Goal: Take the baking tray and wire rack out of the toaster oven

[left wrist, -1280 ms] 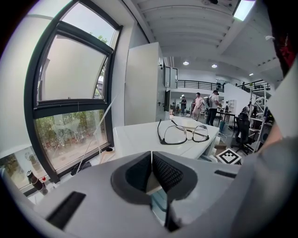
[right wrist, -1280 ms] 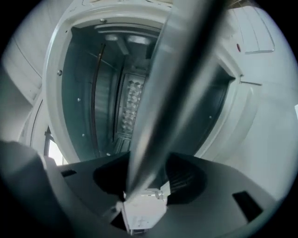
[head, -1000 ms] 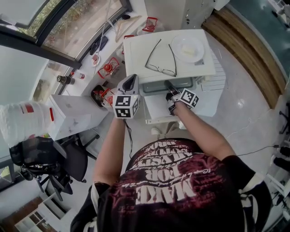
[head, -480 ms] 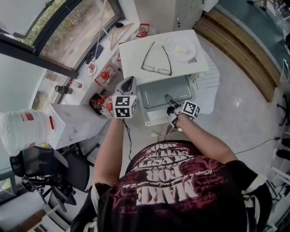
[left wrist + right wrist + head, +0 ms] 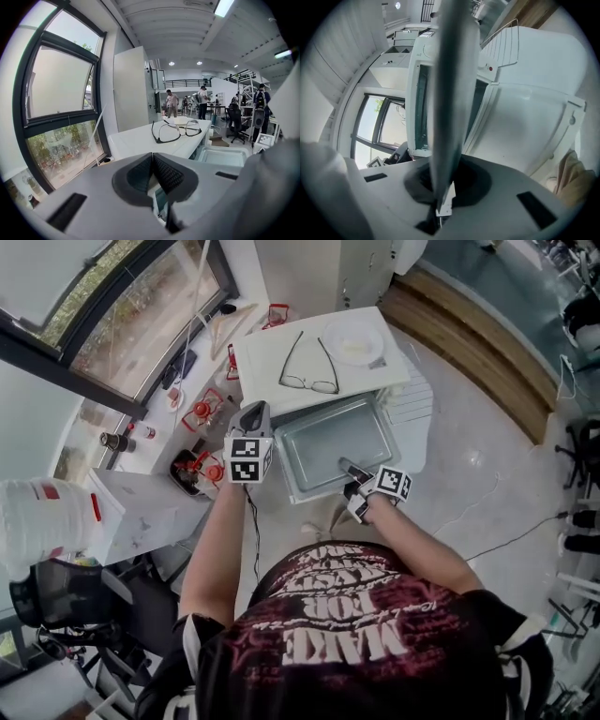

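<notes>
Right gripper (image 5: 350, 469) is clamped on the near right rim of the baking tray (image 5: 328, 442), pads tight on the metal. In the right gripper view the tray (image 5: 450, 84) runs edge-on as a grey band straight up from between my jaws.

The tray is mostly out of the toaster oven (image 5: 272, 357), held about level in front of its opening, bare and empty inside. In the right gripper view the oven mouth (image 5: 419, 108) sits behind the tray.

Left gripper (image 5: 252, 411) is raised just left of the oven's front corner, clear of the tray. Its jaws are together with nothing between them, as the left gripper view (image 5: 153, 176) shows.

A pair of glasses (image 5: 307, 381) lies on the oven top, with a white plate (image 5: 352, 338) near them toward the right. The left gripper view shows the same glasses (image 5: 173, 131), and a corner of the tray (image 5: 225, 157) low on the right.

The wire rack (image 5: 412, 401) looks to lie on the white surface just right of the oven, outside it. It's partly hidden, so I can't tell more.
</notes>
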{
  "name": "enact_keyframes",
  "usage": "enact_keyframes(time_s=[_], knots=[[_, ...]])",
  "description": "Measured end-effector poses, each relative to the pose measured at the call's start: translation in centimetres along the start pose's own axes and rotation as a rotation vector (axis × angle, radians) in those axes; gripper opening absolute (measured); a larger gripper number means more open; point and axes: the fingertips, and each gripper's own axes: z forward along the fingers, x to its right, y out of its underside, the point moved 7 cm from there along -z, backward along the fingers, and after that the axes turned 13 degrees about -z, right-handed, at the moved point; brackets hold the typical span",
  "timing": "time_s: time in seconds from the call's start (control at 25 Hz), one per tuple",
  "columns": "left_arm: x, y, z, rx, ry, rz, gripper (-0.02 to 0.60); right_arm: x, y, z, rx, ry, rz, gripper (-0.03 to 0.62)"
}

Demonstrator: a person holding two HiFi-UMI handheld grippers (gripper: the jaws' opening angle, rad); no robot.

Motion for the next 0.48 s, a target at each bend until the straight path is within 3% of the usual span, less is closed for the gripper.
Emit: enact_keyframes(time_s=[0.16,0.28,0.48], knots=[[1.2,1.3,-2.8,0.049,-0.016,0.001,0.008,-0.3,1.3,-2.7,-0.004,0.019,0.005,0.012],[3.5,2.6,-5.1,0.087,0.041,-0.051,0.008,-0.5,1.9,-4.8,-0.014,0.044,0.004,0.012],[7.0,4.3,-7.4,0.069,0.122,-0.078,0.008,-0.6,1.8,-7.1,-0.024,0.074,-0.019,0.012]])
